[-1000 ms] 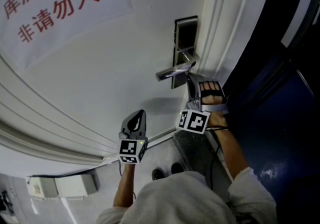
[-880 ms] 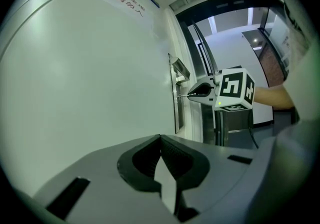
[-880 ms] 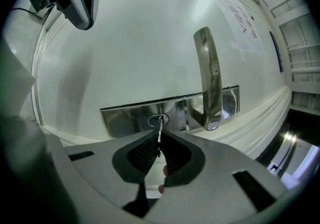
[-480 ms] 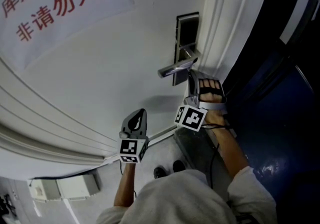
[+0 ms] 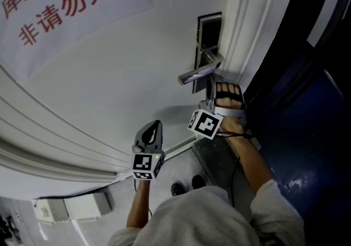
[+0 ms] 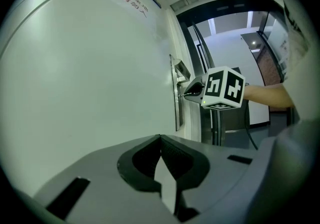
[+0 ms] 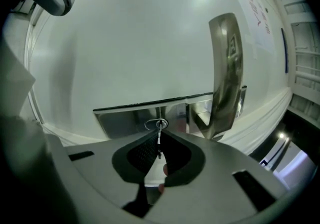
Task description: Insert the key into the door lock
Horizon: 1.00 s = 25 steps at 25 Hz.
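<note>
**Key at the keyhole**

The right gripper (image 5: 211, 84) points level at the white door (image 5: 120, 74), jaws clamped on a thin silver key (image 7: 159, 138). The key's tip meets the round keyhole (image 7: 156, 124) in the steel lock plate (image 5: 208, 36) (beside the metal lever handle (image 5: 198, 73)). The left gripper (image 5: 149, 134) hangs lower, jaws closed and empty. A red-lettered paper sign (image 5: 60, 3) is on the door.

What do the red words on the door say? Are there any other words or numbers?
"非请勿入": lower red row on the white paper sign on the white door.
"库房重": upper red row, cut off at the picture's top edge.
Two black-and-white marker cubes: square patterns, no words.
Gripper views: the sign's writing is too small to read.
</note>
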Each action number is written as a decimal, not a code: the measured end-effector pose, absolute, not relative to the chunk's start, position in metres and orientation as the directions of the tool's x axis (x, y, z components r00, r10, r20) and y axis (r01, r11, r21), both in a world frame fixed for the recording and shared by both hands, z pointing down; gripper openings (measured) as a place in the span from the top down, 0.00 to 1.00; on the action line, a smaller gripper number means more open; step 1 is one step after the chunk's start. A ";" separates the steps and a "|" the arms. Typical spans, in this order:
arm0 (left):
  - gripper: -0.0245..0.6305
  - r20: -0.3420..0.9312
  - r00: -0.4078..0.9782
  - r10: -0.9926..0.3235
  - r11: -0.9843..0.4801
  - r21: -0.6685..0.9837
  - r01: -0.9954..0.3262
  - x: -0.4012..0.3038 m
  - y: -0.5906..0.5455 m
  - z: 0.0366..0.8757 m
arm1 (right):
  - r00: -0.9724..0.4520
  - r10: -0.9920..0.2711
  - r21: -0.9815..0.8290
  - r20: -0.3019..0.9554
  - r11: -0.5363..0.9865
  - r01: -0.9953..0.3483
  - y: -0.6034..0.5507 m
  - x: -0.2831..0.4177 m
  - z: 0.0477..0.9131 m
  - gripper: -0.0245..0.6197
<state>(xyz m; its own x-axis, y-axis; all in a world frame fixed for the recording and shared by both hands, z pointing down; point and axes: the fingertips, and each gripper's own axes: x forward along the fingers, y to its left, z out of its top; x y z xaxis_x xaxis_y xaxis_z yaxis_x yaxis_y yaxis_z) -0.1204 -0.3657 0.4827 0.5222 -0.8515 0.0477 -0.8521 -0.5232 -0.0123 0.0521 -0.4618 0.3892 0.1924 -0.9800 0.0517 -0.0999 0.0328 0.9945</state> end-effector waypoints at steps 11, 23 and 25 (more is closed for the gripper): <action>0.94 0.051 0.513 -0.857 -0.514 -0.005 -0.858 -0.127 -0.367 0.485 | 0.154 -0.988 0.999 0.019 0.012 -0.049 -0.473 0.048 0.391 0.92; 0.93 0.042 0.520 -0.853 -0.521 -0.017 -0.854 -0.110 -0.358 0.478 | 0.080 -0.995 0.992 0.061 0.052 -0.112 -0.463 0.057 0.402 0.55; 0.94 0.041 0.519 -0.854 -0.520 -0.016 -0.854 -0.108 -0.358 0.477 | 0.072 -0.996 0.991 0.048 0.039 -0.126 -0.459 0.059 0.401 0.56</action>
